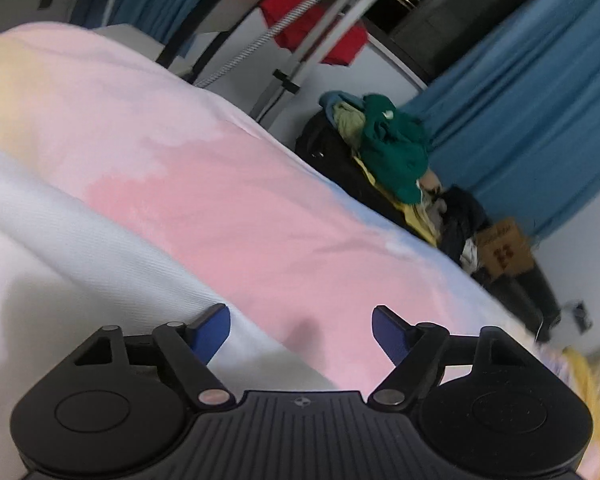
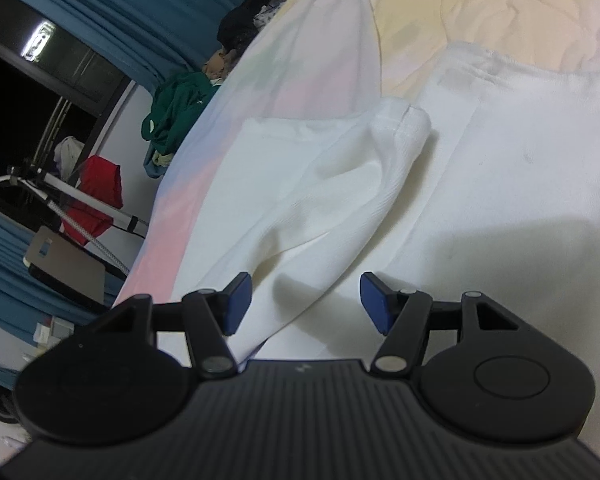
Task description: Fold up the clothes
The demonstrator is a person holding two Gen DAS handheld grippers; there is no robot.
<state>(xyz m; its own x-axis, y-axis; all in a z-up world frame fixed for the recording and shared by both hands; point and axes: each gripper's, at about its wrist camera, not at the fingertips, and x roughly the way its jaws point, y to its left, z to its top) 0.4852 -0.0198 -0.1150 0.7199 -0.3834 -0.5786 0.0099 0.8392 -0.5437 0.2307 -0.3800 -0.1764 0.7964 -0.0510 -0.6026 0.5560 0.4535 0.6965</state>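
Note:
A white garment (image 2: 480,184) lies spread on a pastel pink, yellow and blue bedsheet (image 2: 283,80). One sleeve (image 2: 340,184) is folded over the body, rumpled, its cuff pointing away. My right gripper (image 2: 306,304) is open and empty, just above the near end of that sleeve. In the left wrist view the white garment (image 1: 59,264) fills the lower left, over the bedsheet (image 1: 227,208). My left gripper (image 1: 300,332) is open and empty, hovering above the garment's edge.
Beside the bed a pile of clothes, with a green garment (image 1: 392,148) on top, sits on a dark bag. A cardboard box (image 1: 504,252), blue curtains (image 1: 540,100), and a rack with red clothing (image 1: 300,12) stand beyond.

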